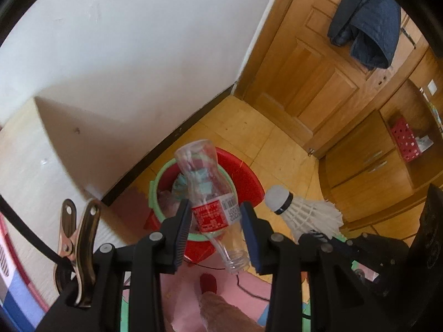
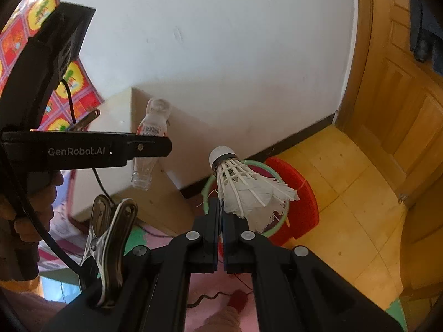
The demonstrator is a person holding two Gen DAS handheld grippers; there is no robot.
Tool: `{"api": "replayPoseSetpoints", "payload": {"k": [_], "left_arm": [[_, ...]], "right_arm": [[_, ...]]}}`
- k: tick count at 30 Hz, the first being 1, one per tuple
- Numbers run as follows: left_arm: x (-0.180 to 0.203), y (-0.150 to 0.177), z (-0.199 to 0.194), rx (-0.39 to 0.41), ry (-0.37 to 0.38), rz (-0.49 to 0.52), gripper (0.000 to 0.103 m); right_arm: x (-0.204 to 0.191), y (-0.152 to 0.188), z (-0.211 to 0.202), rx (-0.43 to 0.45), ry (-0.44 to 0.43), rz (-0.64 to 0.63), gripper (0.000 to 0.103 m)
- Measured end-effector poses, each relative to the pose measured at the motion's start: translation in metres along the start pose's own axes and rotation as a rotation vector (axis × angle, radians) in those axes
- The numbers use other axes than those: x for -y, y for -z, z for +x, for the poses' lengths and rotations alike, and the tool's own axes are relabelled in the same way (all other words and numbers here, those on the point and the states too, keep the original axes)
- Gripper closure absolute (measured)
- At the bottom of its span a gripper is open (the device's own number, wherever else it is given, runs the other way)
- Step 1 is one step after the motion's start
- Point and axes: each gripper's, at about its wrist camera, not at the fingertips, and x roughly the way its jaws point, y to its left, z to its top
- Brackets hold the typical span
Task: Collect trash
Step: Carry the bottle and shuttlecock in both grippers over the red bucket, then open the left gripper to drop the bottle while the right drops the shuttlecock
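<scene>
A clear plastic bottle (image 1: 205, 193) with a red label hangs neck down between the pads of my left gripper (image 1: 216, 213), which is shut on it at the label. It hangs over a red trash bin (image 1: 249, 182) with a green rim, which holds some rubbish. My right gripper (image 2: 221, 207) is shut on the feathers of a white shuttlecock (image 2: 249, 191), cork end up, above the same bin (image 2: 301, 193). The left wrist view shows the shuttlecock (image 1: 301, 210) at the right. The right wrist view shows the left gripper (image 2: 163, 146) side-on, still holding the bottle (image 2: 151, 138).
The bin stands on yellow floor tiles by a white wall with a dark skirting. A beige box (image 1: 55, 152) is to its left, a wooden door (image 1: 313, 77) with a blue garment (image 1: 368, 25) behind it, and a cabinet with a red basket (image 1: 404, 138) to the right. Pink foam mat and a cable lie below.
</scene>
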Motion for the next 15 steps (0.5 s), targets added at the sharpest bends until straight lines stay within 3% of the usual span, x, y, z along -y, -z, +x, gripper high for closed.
{"api": "replayPoseSetpoints", "payload": {"k": [15], "left_arm": [[0.01,-0.012,0.124,-0.093,-0.016,-0.028,0.065]], "right_arm": [[0.065,0.016,0.058,-0.097,-0.01,0.029,0.1]]}}
